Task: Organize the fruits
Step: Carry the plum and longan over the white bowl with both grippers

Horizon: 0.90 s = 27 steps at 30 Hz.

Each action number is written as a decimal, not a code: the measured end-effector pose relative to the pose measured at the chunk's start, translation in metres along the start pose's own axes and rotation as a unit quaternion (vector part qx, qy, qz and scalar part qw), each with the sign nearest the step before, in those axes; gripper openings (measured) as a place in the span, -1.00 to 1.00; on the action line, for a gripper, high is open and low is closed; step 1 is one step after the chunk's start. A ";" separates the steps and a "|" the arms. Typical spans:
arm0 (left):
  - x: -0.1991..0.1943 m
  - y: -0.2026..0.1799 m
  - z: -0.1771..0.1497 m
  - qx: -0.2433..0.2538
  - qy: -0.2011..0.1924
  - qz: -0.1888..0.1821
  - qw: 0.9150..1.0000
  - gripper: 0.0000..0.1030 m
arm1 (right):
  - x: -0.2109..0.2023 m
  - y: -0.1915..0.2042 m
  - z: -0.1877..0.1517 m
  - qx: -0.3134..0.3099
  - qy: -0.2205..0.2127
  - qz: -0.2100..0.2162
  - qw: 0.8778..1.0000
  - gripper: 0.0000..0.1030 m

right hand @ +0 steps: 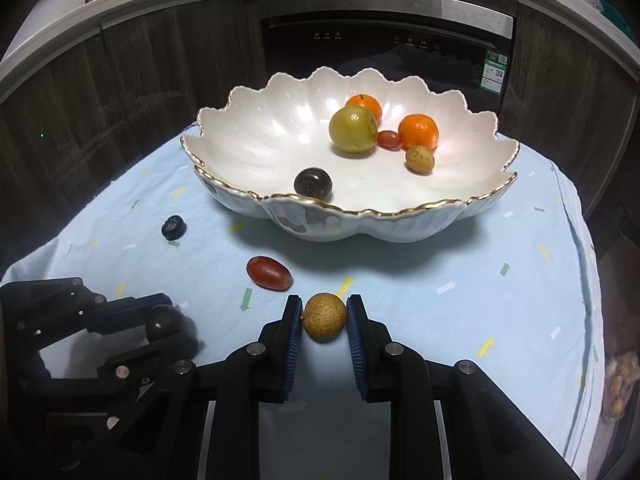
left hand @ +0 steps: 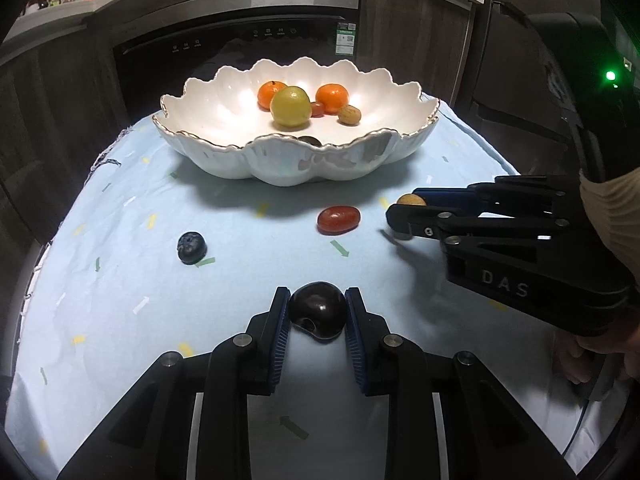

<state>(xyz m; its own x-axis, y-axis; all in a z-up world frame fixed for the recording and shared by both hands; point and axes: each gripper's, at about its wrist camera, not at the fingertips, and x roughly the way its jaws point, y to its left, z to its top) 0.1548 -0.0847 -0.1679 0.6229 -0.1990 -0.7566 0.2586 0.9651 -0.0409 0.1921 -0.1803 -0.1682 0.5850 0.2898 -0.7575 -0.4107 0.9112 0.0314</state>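
Observation:
A white scalloped bowl (left hand: 224, 156) (right hand: 360, 228) holds two oranges, a green apple (left hand: 291, 106) (right hand: 353, 128), a small red fruit, a brown longan and a dark plum (right hand: 313, 183). My left gripper (left hand: 317, 312) is shut on a dark plum (left hand: 317, 314) low over the cloth; it also shows in the right wrist view (right hand: 168, 322). My right gripper (right hand: 324, 318) is shut on a brown longan (right hand: 324, 317); it also shows in the left wrist view (left hand: 406, 216). A red grape tomato (left hand: 338, 219) (right hand: 268, 273) and a blueberry (left hand: 192, 247) (right hand: 173, 227) lie on the cloth.
A light blue cloth (left hand: 120, 320) (right hand: 480, 280) covers the round table. A dark dishwasher front (left hand: 240, 40) (right hand: 384, 40) and wood cabinets stand behind. A bag of longans (right hand: 620, 384) lies off the table's right edge.

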 end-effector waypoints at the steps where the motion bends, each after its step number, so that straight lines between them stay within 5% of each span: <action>1: -0.001 0.000 0.000 0.000 -0.001 0.001 1.000 -0.46 | -0.002 0.000 0.001 0.001 -0.001 -0.001 1.000 -0.53; 27: -0.023 0.022 0.024 -0.020 -0.022 0.011 0.999 -0.46 | -0.049 0.013 0.023 0.015 -0.045 -0.054 0.997 -0.53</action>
<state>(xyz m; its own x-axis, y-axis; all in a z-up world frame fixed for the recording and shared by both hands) 0.1641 -0.0633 -0.1358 0.6610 -0.1838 -0.7276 0.2151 0.9753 -0.0510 0.1743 -0.1756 -0.1160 0.6854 0.2139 -0.6960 -0.3220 0.9464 -0.0262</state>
